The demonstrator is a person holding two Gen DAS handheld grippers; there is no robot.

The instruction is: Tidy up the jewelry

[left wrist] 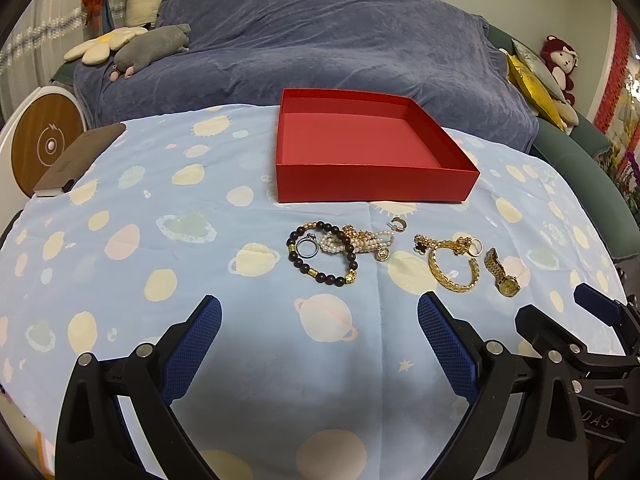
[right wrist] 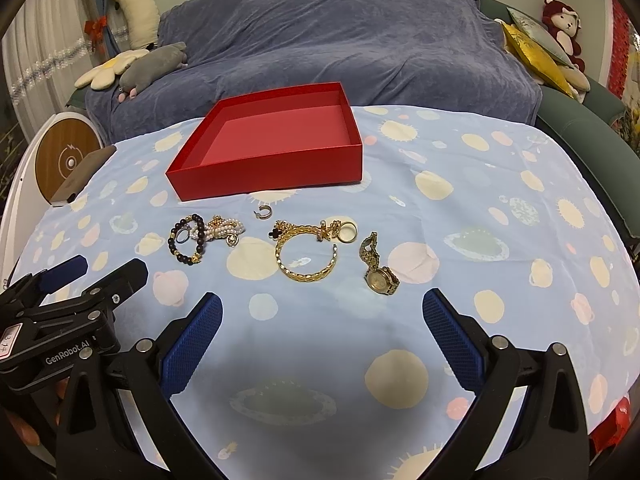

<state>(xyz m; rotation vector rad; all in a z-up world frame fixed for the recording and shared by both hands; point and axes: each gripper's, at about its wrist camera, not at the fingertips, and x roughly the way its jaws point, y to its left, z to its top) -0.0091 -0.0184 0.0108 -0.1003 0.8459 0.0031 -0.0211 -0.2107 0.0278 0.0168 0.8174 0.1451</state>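
Observation:
An open red box (left wrist: 372, 184) (right wrist: 268, 178) stands empty on the blue planet-print cloth. In front of it lies a row of jewelry: a dark bead bracelet (left wrist: 324, 254) (right wrist: 188, 240) with a silver ring (left wrist: 307, 247) inside it, a pearl bracelet (left wrist: 366, 242) (right wrist: 218, 230), a small hoop earring (left wrist: 398, 225) (right wrist: 263, 212), a gold cuff bangle (left wrist: 454, 270) (right wrist: 306, 260), a gold ring (right wrist: 347, 232) and a gold watch (left wrist: 502, 274) (right wrist: 378, 268). My left gripper (left wrist: 320, 316) and right gripper (right wrist: 322, 312) are open and empty, short of the jewelry.
A sofa under a blue-grey blanket (left wrist: 320, 40) runs behind the table, with plush toys and cushions at both ends. A brown phone-like slab (left wrist: 76, 160) lies at the cloth's left edge. The right gripper shows in the left view (left wrist: 576, 332), the left gripper in the right view (right wrist: 72, 296).

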